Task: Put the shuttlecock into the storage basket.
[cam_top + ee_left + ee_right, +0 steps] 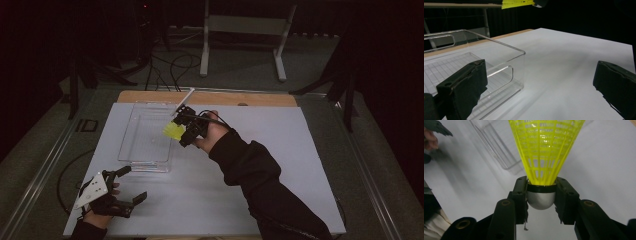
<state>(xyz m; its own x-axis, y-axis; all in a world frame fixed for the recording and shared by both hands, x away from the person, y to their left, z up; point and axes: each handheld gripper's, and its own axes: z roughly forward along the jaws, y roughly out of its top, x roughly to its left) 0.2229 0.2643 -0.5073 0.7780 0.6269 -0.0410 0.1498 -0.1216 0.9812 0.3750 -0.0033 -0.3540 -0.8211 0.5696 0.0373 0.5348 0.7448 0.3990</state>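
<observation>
A yellow plastic shuttlecock [546,150] with a grey rounded cap is clamped by that cap in my right gripper [541,195]. In the high view the shuttlecock [173,131] hangs in the air over the right wall of a clear plastic bin [145,136], skirt toward the bin, with the right gripper [184,131] just right of it. My left gripper [131,184] rests open near the table's front left corner, nothing between its jaws. In the left gripper view its pads [464,86] frame the bin's near corner [509,60], and the shuttlecock's yellow skirt [517,3] is at the top edge.
The bin sits on a white board [280,150] laid over a wooden table [250,98]. A metal stand [245,30] and cables [170,70] lie on the floor beyond the table. The board's right half is bare.
</observation>
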